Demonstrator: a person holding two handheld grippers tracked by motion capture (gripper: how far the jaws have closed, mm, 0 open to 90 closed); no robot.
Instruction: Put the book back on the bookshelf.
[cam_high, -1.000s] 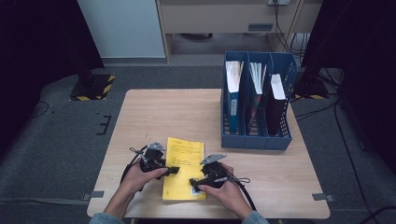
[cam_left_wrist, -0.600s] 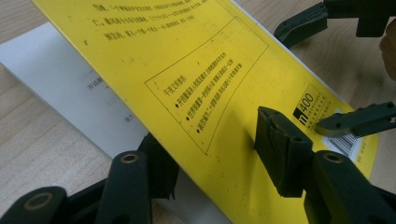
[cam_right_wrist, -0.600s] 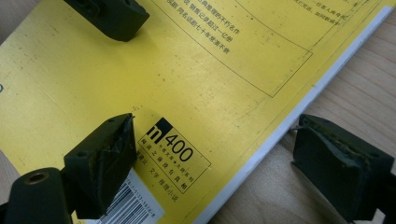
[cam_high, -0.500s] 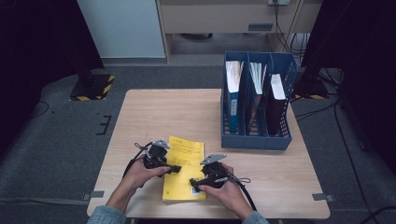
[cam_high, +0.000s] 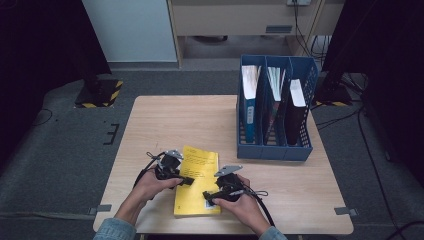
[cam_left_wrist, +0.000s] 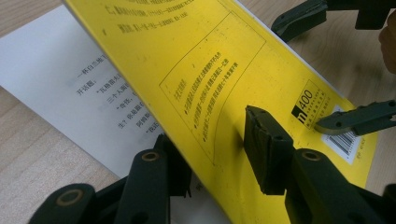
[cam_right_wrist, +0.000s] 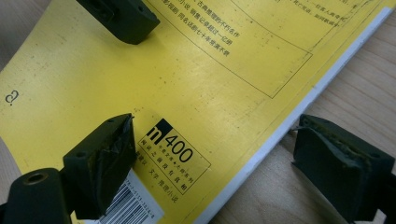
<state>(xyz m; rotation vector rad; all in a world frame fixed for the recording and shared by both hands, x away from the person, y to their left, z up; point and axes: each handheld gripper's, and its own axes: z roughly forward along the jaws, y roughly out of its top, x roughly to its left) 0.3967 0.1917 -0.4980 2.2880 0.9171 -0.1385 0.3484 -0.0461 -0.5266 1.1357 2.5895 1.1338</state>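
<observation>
Two grippers are at work on one yellow book (cam_high: 197, 181), which lies near your edge of the table (cam_high: 165, 120), in front of the blue file rack (cam_high: 274, 107). Your left gripper (cam_high: 186, 179) has the cover: in the left gripper view its fingers (cam_left_wrist: 264, 154) sit one over and one under the yellow cover (cam_left_wrist: 205, 88), close on it, and the cover is tilted up off the white page (cam_left_wrist: 60, 88) below. So it looks like you are opening the book. I cannot tell if the fingers press hard or just touch. Your right gripper (cam_high: 207, 196) is at the near corner by the barcode (cam_right_wrist: 128, 207). Its fingers (cam_right_wrist: 100, 163) stand wide open, one over the cover and one out past the book's edge on the wood, holding nothing. Next, I think you should keep the left grip tight and swing the cover up and over. The right gripper can press the pages down so the book does not slide. Go slow, so the thin cover does not slip out or bend.
</observation>
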